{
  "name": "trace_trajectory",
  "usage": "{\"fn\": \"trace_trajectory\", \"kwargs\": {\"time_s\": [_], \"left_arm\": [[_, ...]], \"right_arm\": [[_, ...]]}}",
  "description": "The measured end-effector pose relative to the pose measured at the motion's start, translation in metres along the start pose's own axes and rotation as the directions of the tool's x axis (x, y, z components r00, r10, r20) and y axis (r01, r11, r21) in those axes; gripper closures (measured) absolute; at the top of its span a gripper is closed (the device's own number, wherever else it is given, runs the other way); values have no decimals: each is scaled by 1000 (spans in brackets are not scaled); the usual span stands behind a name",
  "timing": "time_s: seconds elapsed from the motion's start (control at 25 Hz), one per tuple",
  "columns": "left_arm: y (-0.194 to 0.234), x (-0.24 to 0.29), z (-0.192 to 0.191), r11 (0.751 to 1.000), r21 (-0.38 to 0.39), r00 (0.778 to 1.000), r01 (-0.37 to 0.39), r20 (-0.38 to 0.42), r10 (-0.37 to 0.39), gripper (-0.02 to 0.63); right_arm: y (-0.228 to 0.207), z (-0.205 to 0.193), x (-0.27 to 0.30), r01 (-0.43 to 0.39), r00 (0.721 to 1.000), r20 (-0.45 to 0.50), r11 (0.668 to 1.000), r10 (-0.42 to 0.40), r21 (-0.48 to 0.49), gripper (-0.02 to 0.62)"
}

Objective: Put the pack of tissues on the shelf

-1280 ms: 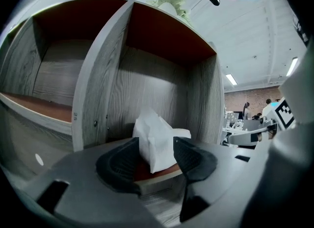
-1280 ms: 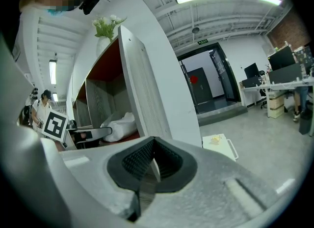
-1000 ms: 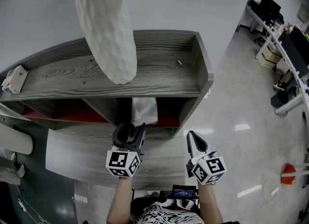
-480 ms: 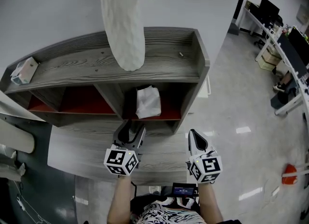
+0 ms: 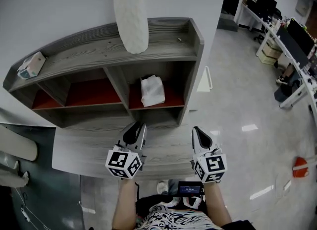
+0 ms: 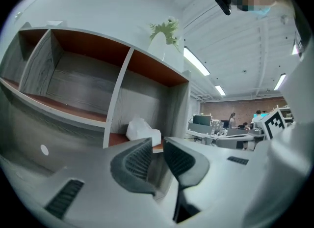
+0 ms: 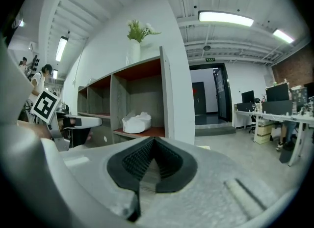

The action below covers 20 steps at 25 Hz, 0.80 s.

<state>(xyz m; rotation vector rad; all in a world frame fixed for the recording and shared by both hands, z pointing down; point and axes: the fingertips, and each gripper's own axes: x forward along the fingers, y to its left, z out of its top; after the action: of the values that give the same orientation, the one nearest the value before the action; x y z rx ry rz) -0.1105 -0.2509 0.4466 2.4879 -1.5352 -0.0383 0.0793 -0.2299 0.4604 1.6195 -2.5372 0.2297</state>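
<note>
The pack of tissues (image 5: 152,90) lies on its own on the red board in the right-hand compartment of the shelf (image 5: 196,45), below the white vase (image 5: 131,18) on the top board. A second ago my left gripper (image 5: 134,132) was right at the mouth of that compartment. Now both grippers have come back to the near side, over the grey tabletop (image 5: 74,149) and well apart from the pack.

In the left gripper view the fingers (image 6: 135,160) have just been closing from a full spread. Only a narrow gap is left between them, and nothing is in it. The right gripper (image 5: 197,134) has its fingers (image 7: 169,165) pressed together, and it is empty too.

I take this to mean the release is done and the pack is in place. It sits towards the front edge of the board, slightly slumped, but it looks settled. I judge that the task is as good as finished and that only clearing away from the shelf remains.
</note>
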Motion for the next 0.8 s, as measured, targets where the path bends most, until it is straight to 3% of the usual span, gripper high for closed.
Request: {"fn": "trace_trajectory", "kwargs": {"time_s": [0.04, 0.16, 0.4, 0.6, 0.8], "left_arm": [[-5, -5, -2, 1000, -4, 1000, 17, -7, -18, 555], [-9, -19, -7, 999, -16, 999, 28, -23, -28, 584], [-3, -38, -11, 1000, 19, 999, -22, -43, 23, 597], [-3, -48, -6, 999, -52, 1000, 3, -11, -3, 598], [-6, -48, -6, 1000, -24, 1000, 6, -21, -7, 598]], "right_arm": [[3, -1, -5, 4, 1000, 3, 1000, -4, -2, 594], [13, -2, -18, 11, 1000, 12, 1000, -11, -4, 594], [24, -2, -34, 21, 999, 25, 1000, -21, 2, 594], [29, 1, -41, 27, 999, 36, 1000, -27, 6, 594], [29, 4, -45, 37, 998, 42, 999, -37, 10, 594]]}}
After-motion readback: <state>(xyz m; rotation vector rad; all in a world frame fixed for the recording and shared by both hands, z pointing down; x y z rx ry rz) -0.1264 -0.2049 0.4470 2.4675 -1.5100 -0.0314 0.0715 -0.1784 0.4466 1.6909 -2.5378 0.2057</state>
